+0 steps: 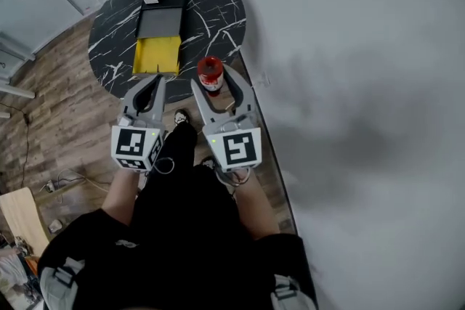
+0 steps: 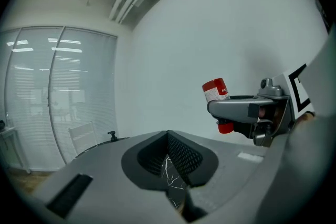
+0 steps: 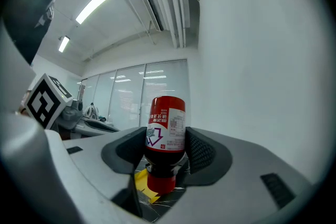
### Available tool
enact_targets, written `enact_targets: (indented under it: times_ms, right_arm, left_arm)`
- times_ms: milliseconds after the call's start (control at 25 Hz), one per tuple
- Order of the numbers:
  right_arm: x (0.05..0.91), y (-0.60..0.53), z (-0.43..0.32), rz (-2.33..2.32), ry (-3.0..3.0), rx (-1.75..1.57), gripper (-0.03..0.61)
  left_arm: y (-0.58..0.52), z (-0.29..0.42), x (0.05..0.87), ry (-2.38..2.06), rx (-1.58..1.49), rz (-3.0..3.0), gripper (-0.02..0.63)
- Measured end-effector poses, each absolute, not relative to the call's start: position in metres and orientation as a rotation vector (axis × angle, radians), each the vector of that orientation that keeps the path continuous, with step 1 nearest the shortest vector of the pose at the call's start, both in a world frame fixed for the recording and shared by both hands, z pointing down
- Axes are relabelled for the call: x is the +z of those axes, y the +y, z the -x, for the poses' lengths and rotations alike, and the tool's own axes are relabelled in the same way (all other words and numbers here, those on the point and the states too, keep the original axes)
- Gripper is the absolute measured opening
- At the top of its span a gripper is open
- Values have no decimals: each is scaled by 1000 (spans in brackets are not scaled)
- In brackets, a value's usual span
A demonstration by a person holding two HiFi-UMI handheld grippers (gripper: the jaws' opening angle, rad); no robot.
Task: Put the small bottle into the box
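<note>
Round black marble surface [image 1: 211,11] carrying an open yellow-lined box [image 1: 157,54].
Right tongs [image 1: 213,81] pinch a small red-capped bottle [image 3: 165,128], cap downward; left tongs [image 1: 153,81] pressed together.

The box [image 1: 158,40] lay on the table [image 1: 218,18], on its left half, running from the far edge toward the near edge. The small bottle [image 1: 210,74] sat cap-down between the jaws of the right gripper [image 1: 214,86], above the table's near right part, just right of the box's near end. The left gripper [image 1: 155,80] hung beside it on the left, at the table's near edge, just before the box's near end. Both grippers pointed away from the person. The wall [image 1: 349,47] stood right of the table, and the floor [image 1: 58,98] spread to the table's left.
</note>
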State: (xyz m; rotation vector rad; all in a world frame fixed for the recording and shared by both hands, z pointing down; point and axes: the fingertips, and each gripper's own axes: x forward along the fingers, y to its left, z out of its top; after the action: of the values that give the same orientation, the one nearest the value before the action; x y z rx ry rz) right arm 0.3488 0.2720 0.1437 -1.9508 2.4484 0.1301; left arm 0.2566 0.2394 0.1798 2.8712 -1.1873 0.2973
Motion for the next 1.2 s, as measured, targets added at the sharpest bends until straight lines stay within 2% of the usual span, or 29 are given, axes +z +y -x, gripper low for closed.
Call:
enact_targets:
  times_ms: [600,1200]
  right_arm:
    - [207,112,-294,1718,2859,35,216]
    - [318,-10,-237,1588,3211,-237,216]
  left_arm:
    - [92,-182,251,-1399,411,-2598,0]
    - [-28,-137,352,-1291,635,-2471,-2]
